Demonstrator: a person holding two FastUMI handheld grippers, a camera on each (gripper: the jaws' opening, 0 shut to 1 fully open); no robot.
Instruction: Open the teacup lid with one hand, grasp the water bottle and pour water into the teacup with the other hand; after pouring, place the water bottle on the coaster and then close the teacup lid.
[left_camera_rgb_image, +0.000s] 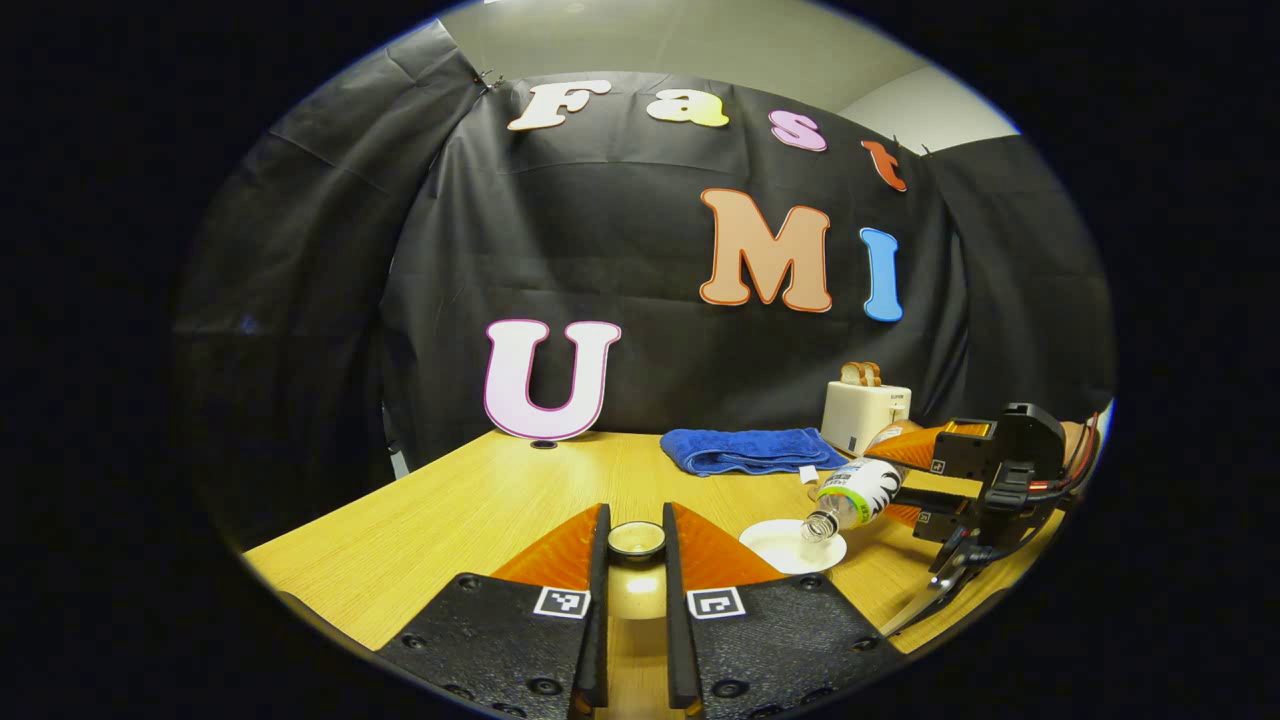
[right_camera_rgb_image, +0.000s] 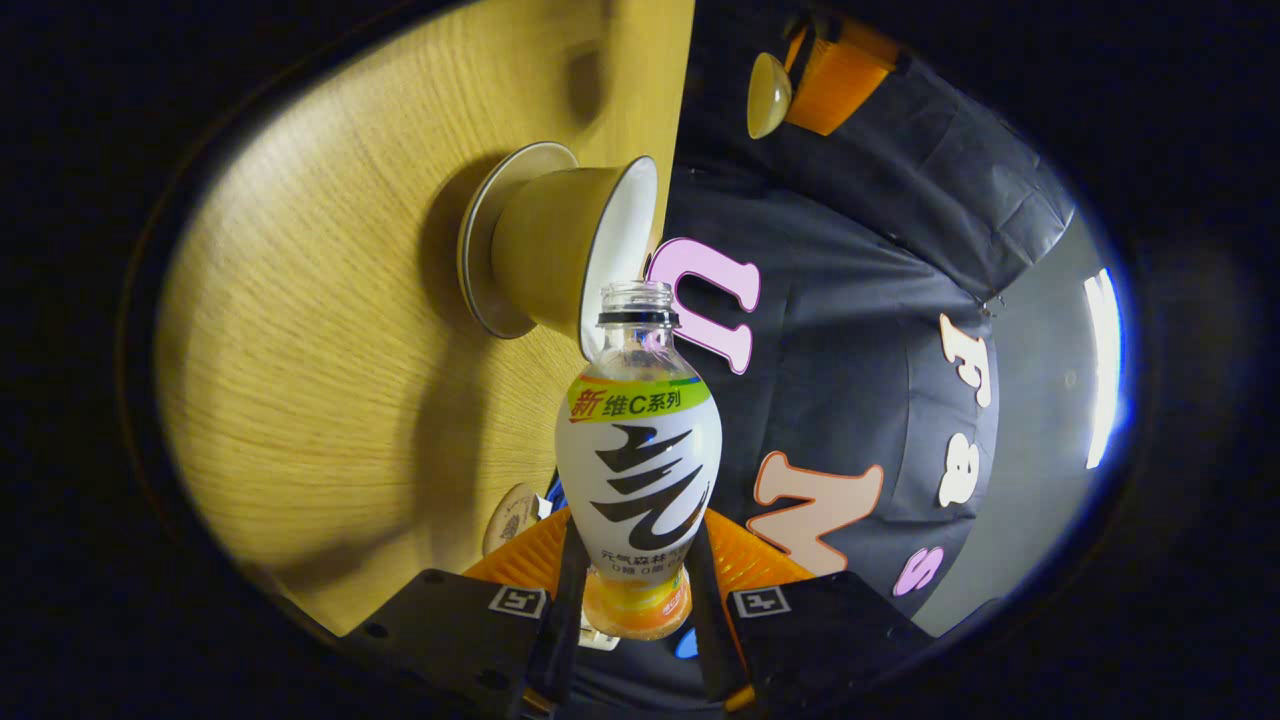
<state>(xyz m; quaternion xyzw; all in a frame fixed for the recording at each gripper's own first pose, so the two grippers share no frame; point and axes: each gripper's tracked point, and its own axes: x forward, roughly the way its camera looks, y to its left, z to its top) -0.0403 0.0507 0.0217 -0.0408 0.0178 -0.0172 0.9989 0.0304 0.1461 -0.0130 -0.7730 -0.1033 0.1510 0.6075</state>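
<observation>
While right gripper (right_camera_rgb_image: 630, 590) clamps tilted water bottle (right_camera_rgb_image: 638, 470) over teacup (right_camera_rgb_image: 545, 245), left gripper (left_camera_rgb_image: 636, 545) pinches lid (left_camera_rgb_image: 636, 540).

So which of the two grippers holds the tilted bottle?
The right gripper: it is shut on the water bottle, whose open mouth tips toward the teacup. The left gripper grips the teacup lid instead.

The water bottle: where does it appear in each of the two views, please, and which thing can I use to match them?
Left gripper view: the water bottle is at right, tipped, mouth over the teacup.
Right gripper view: it fills the lower centre, between that gripper's fingers, mouth at the cup rim.
Shared landmark: the teacup.
</observation>
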